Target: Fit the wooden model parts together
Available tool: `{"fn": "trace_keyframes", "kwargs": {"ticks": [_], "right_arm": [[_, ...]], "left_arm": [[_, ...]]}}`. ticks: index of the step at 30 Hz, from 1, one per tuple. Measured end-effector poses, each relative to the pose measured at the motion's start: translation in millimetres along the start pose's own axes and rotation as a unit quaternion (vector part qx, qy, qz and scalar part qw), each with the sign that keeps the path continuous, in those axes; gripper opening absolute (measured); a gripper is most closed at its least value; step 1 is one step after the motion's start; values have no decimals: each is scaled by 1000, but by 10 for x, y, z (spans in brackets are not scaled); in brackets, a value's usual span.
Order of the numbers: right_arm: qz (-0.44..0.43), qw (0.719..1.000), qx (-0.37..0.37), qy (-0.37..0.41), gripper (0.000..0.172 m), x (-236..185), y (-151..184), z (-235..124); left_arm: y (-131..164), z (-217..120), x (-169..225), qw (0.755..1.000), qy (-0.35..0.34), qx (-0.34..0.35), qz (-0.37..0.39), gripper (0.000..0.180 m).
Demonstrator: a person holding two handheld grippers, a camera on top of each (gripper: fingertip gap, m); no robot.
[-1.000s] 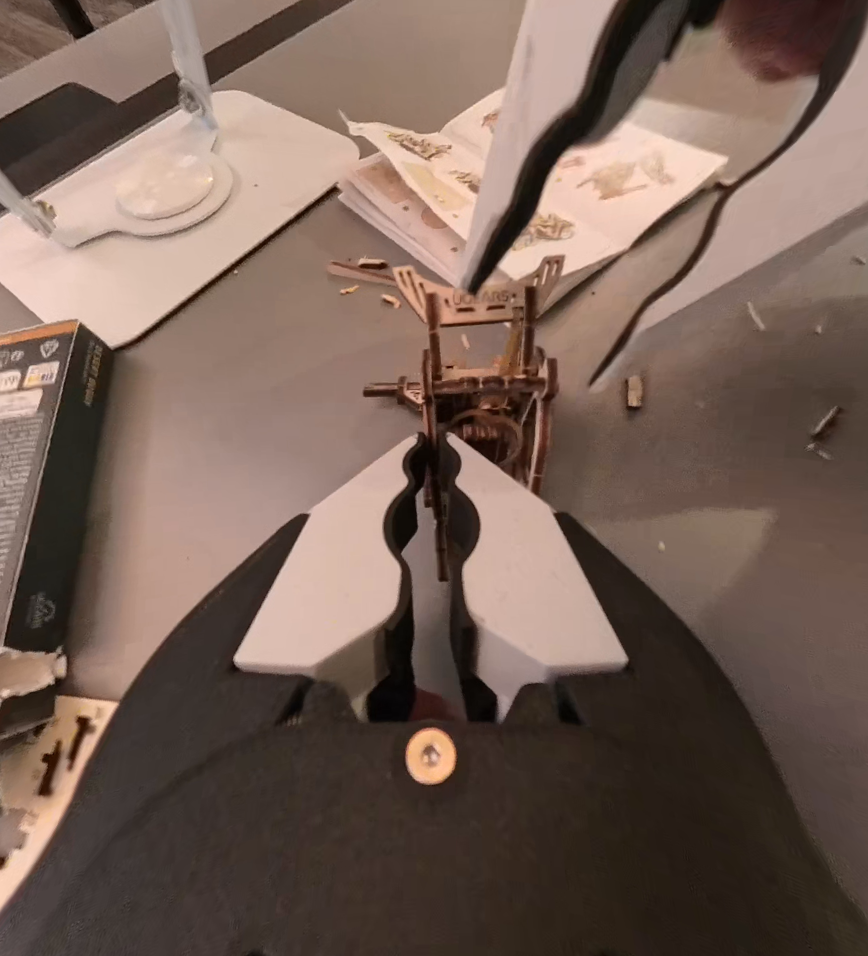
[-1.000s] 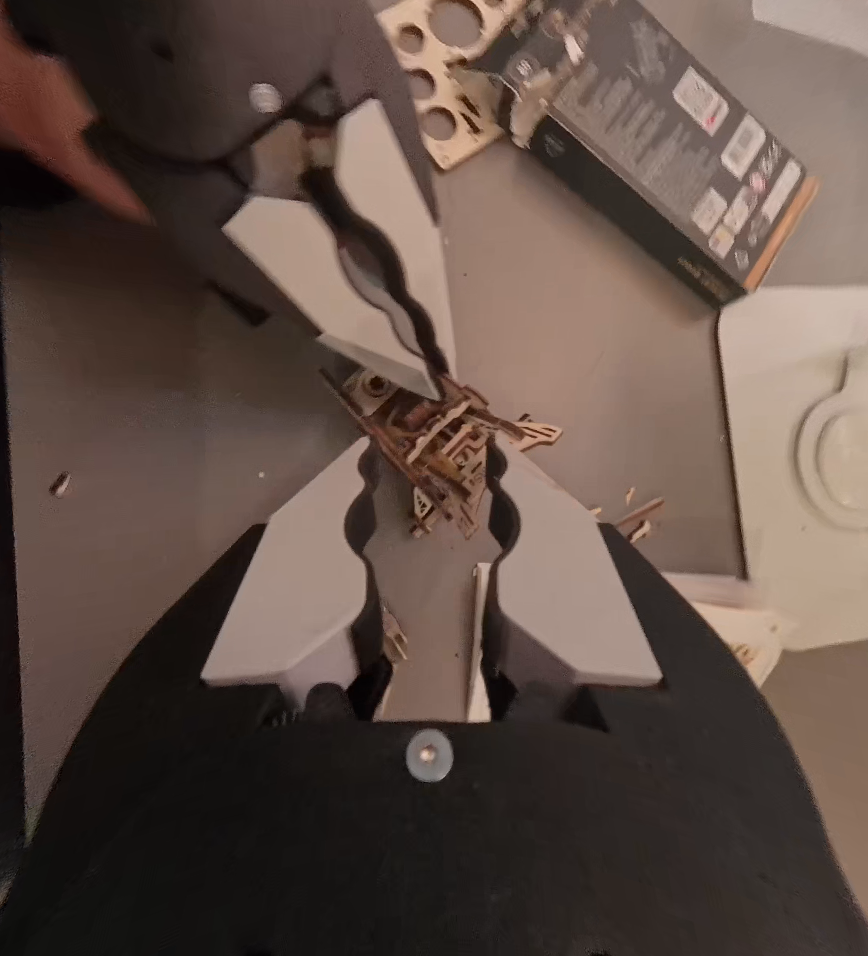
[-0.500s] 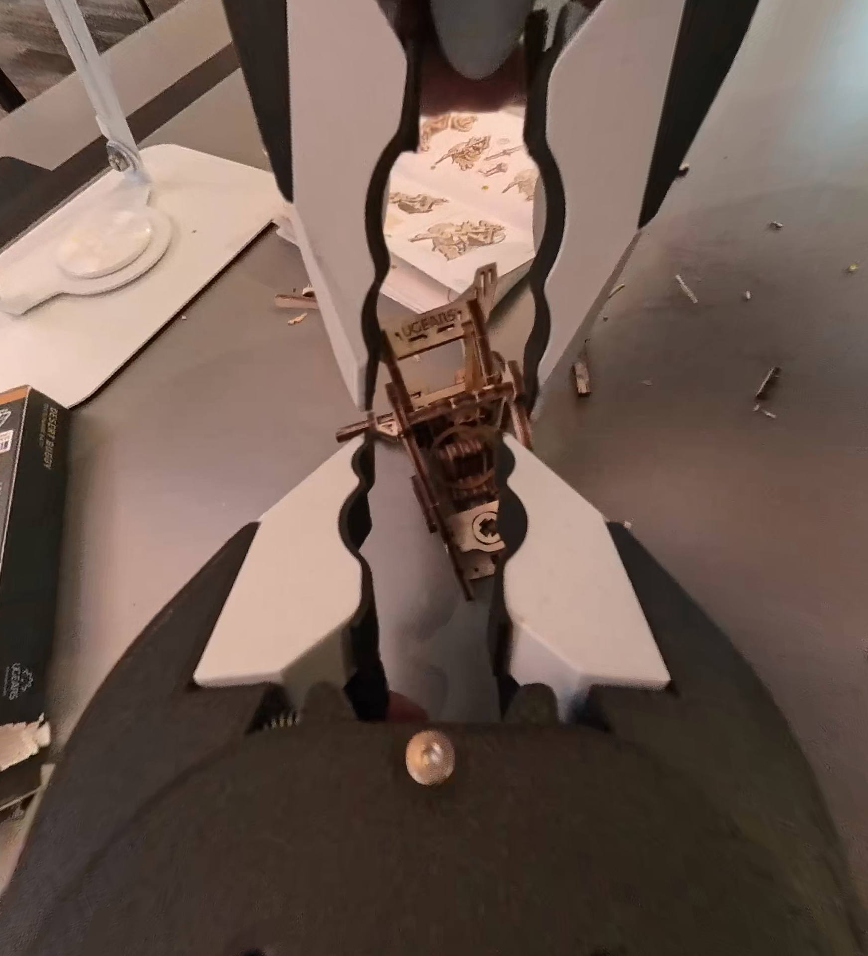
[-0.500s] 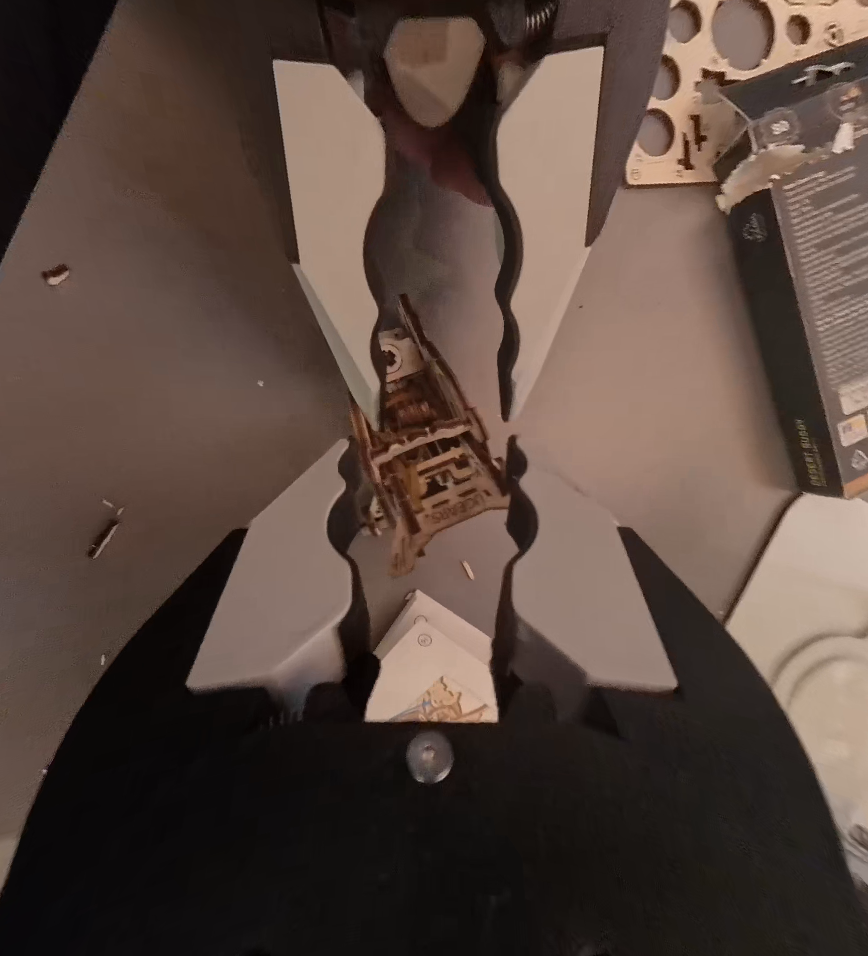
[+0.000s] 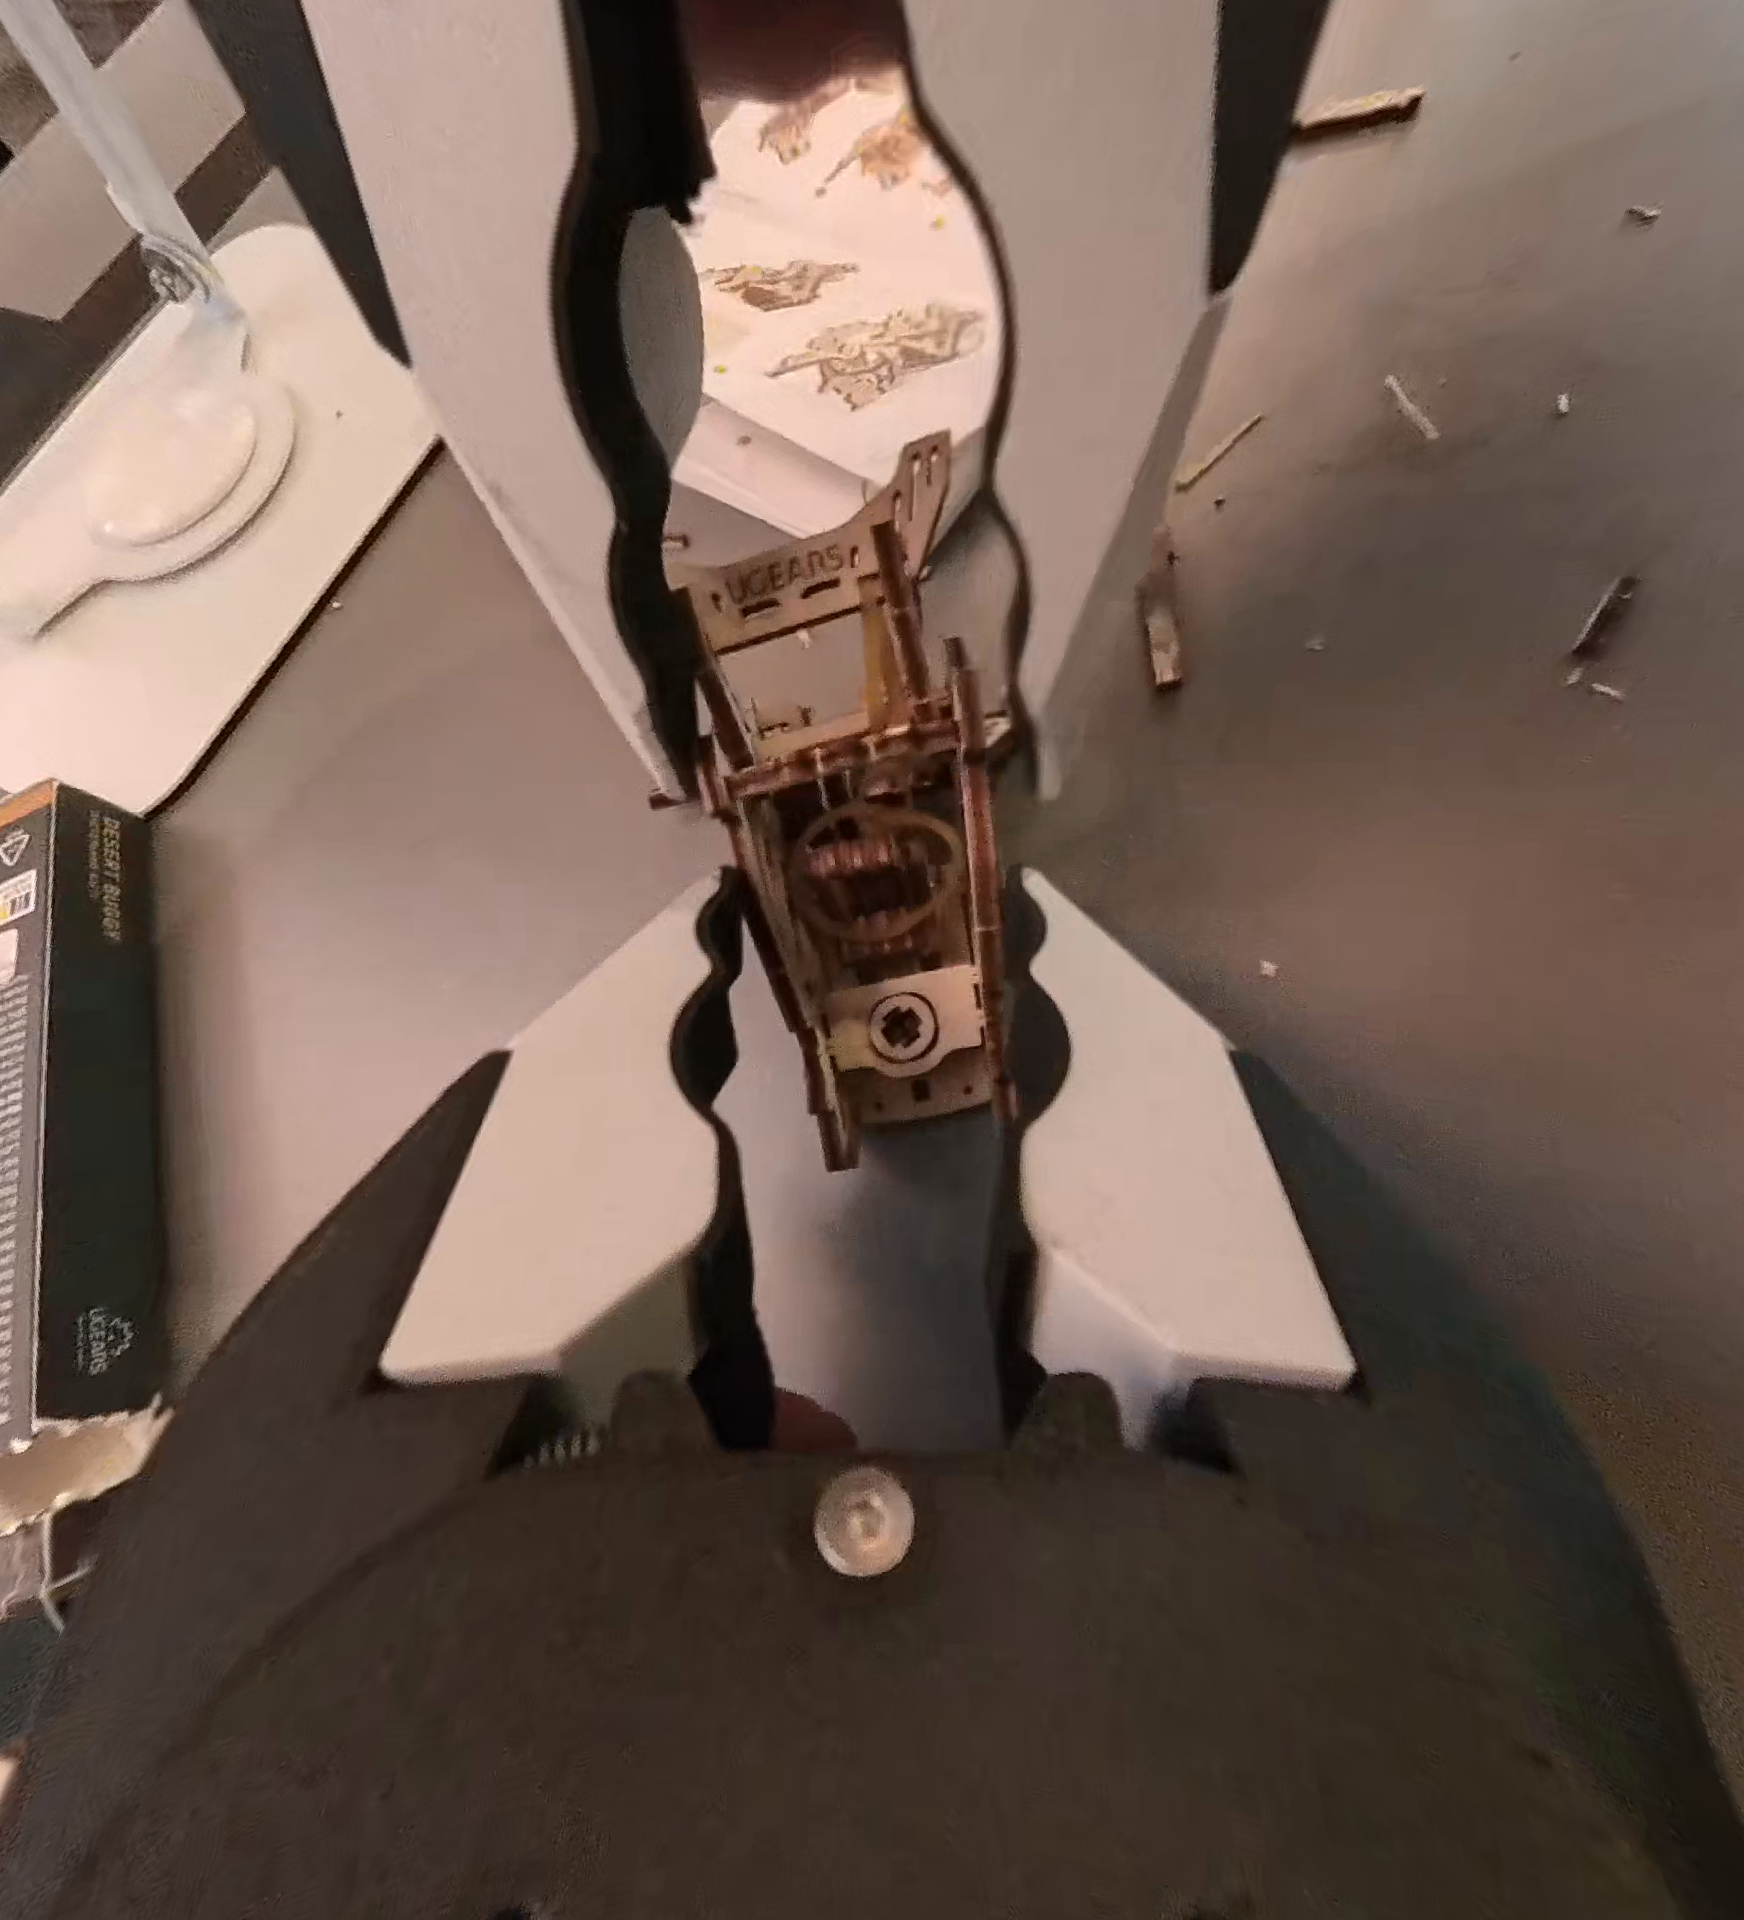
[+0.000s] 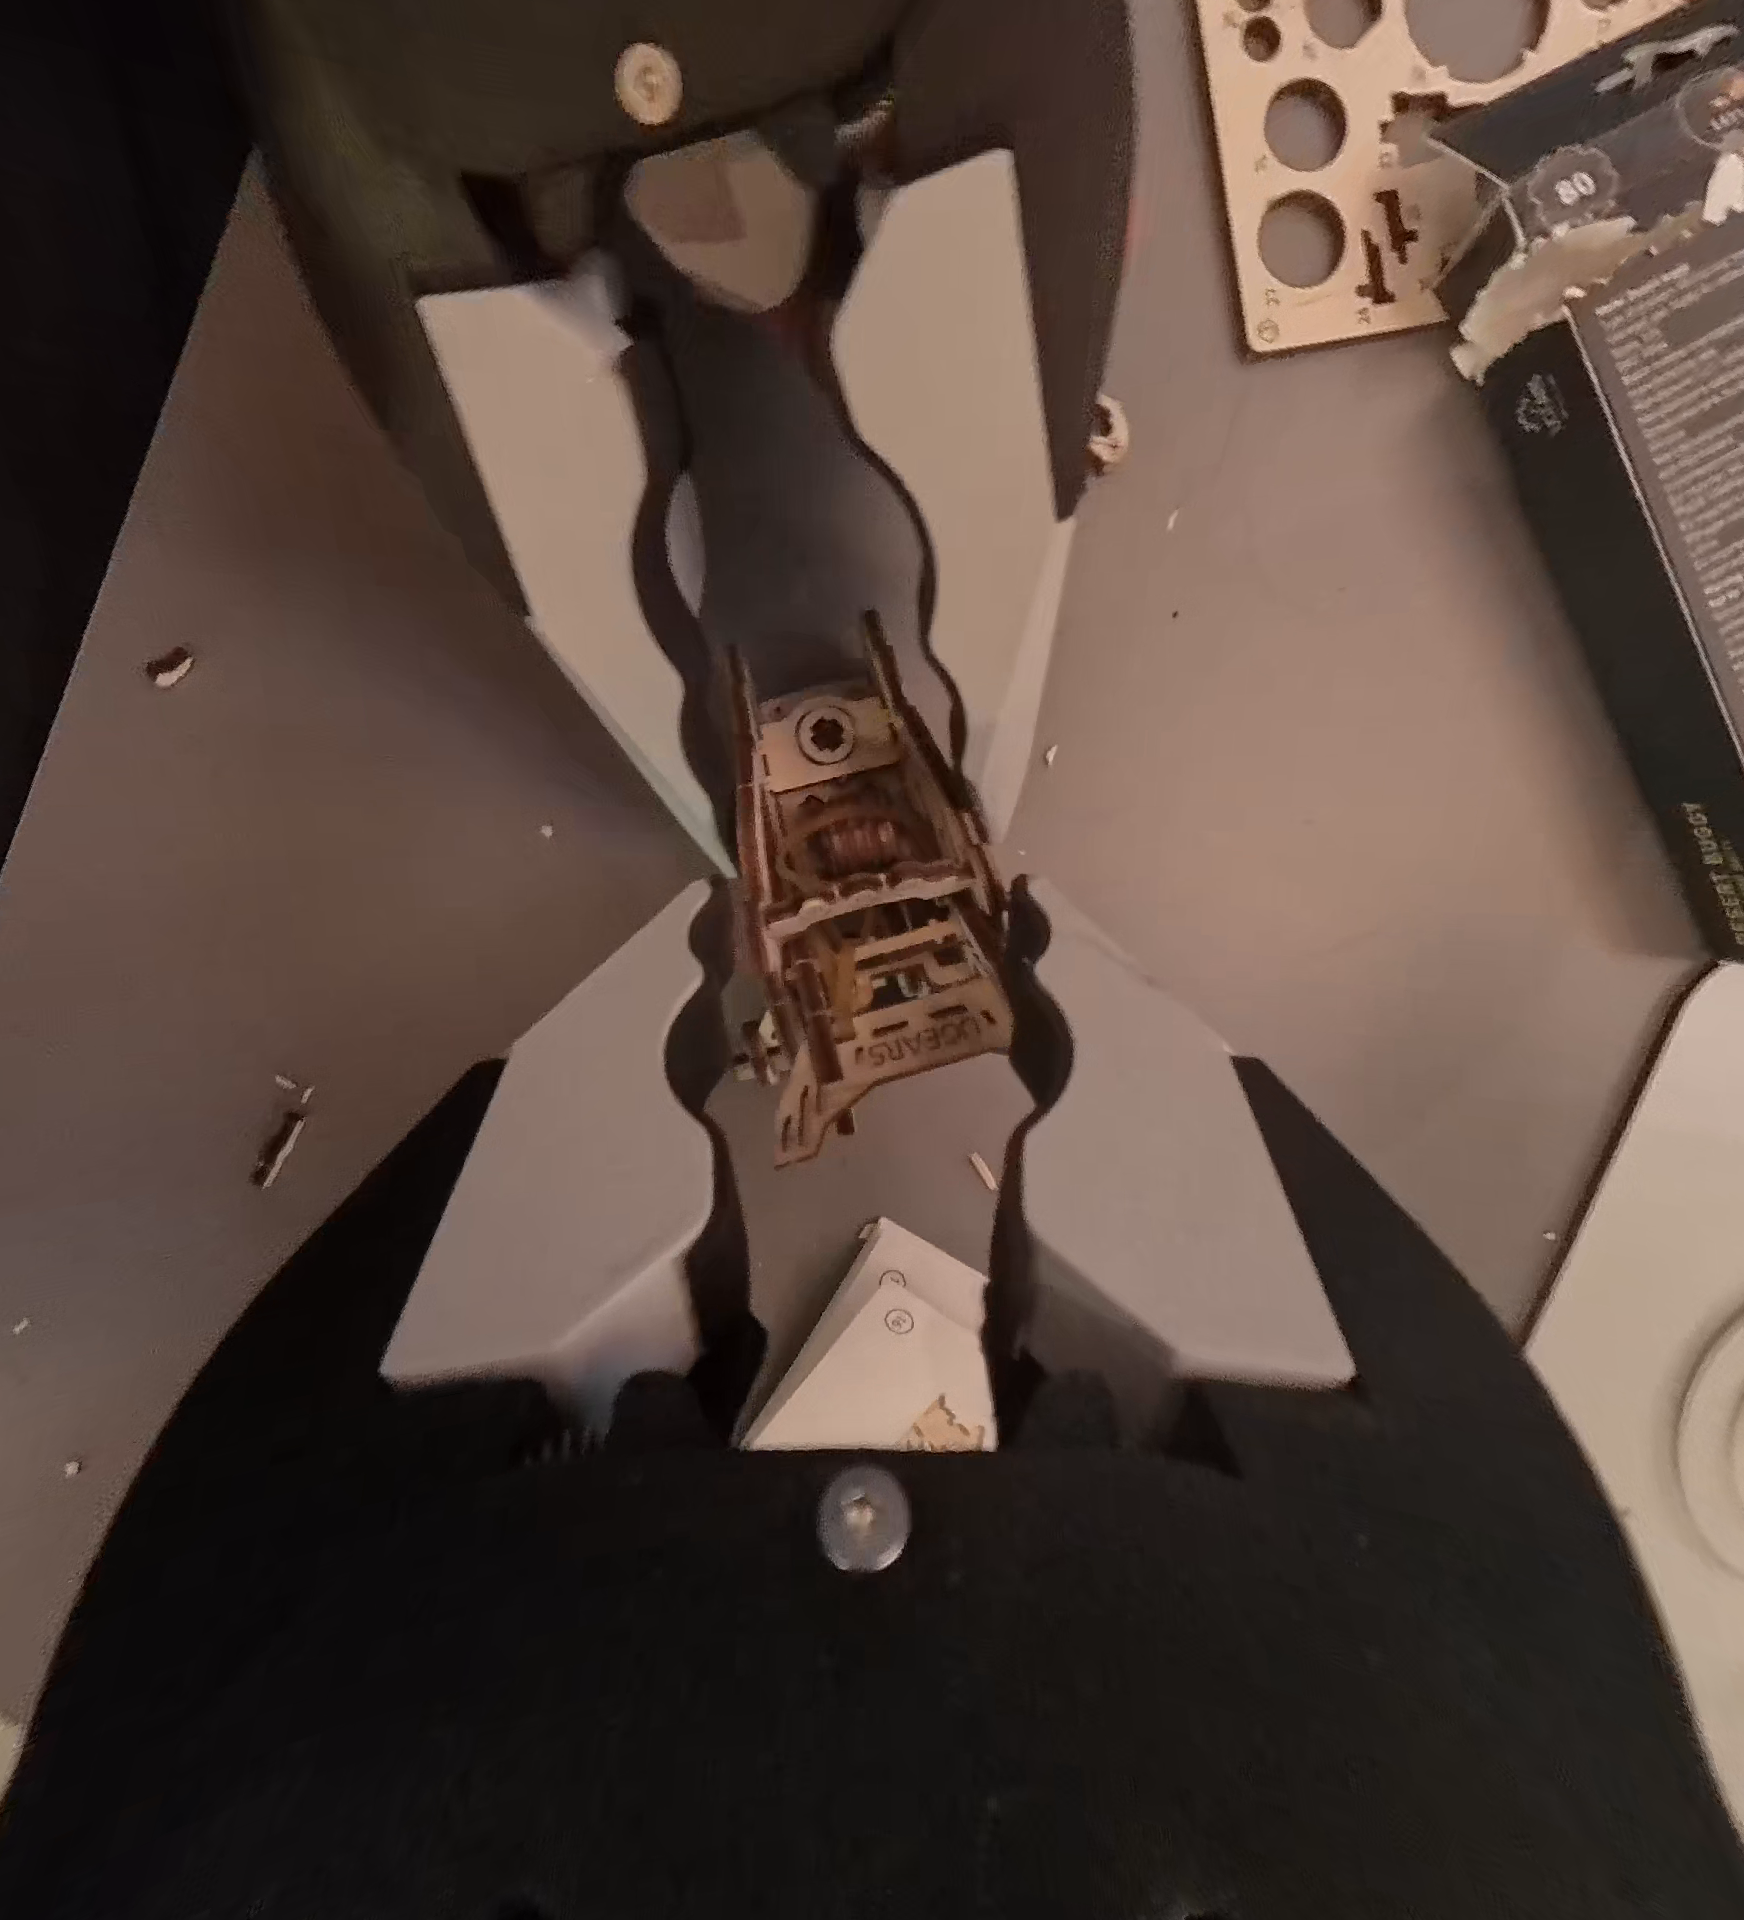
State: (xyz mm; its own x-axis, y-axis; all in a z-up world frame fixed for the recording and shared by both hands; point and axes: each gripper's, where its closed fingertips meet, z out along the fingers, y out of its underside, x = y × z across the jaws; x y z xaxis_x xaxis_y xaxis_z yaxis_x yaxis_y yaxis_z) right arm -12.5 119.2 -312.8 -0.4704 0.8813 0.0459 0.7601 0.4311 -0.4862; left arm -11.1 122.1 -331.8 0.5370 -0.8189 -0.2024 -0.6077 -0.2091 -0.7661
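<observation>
Gray counter (image 5: 1419,935), mid-assembly: 2 hand-held grippers meet nose to nose over the middle of the counter, well in from its edges. The left gripper (image 5: 873,904) and the right gripper (image 6: 863,894) each have their jaws part-way closed around opposite ends of 1 wooden model (image 5: 878,831), with the pads seemingly pressing on its long side plates. Whether the model rests on the counter or is lifted clear cannot be told.

Around them lie a white stand base (image 5: 172,623), a torn black box (image 5: 16,1091), an open instruction booklet (image 5: 847,312) and a punched-out wooden sheet (image 6: 1346,208).

The model is a thin, laser-cut plywood frame with a small gear cluster inside. It is likely very light, stiff along its length, and brittle at its tabs and projecting ends. The flat outer side plates look like the safest hold; squeezing hard risks bowing them onto the gears. Wood slivers (image 5: 1159,634) dot the counter nearby.
</observation>
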Motion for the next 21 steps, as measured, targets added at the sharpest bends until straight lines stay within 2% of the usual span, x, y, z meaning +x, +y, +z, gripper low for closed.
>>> {"fn": "trace_keyframes", "kwargs": {"ticks": [2, 6, 11, 21], "right_arm": [[-17, 1000, -10, -4, 58, -24, 16, -7], [-40, 999, -29, -6, 48, 5, 37, 0], [-53, 998, -28, -13, 47, 0, 30, 4], [-66, 997, -41, -12, 43, -10, 32, 4]], "left_arm": [[4, -6, 2, 1000, 7, 4, 2, 47], [-1, 0, 12, 1000, 19, 6, 11, 47], [-75, 23, -5, 999, 17, 26, 10, 54], [-106, 52, 0, 999, 15, 23, 17, 47]]}}
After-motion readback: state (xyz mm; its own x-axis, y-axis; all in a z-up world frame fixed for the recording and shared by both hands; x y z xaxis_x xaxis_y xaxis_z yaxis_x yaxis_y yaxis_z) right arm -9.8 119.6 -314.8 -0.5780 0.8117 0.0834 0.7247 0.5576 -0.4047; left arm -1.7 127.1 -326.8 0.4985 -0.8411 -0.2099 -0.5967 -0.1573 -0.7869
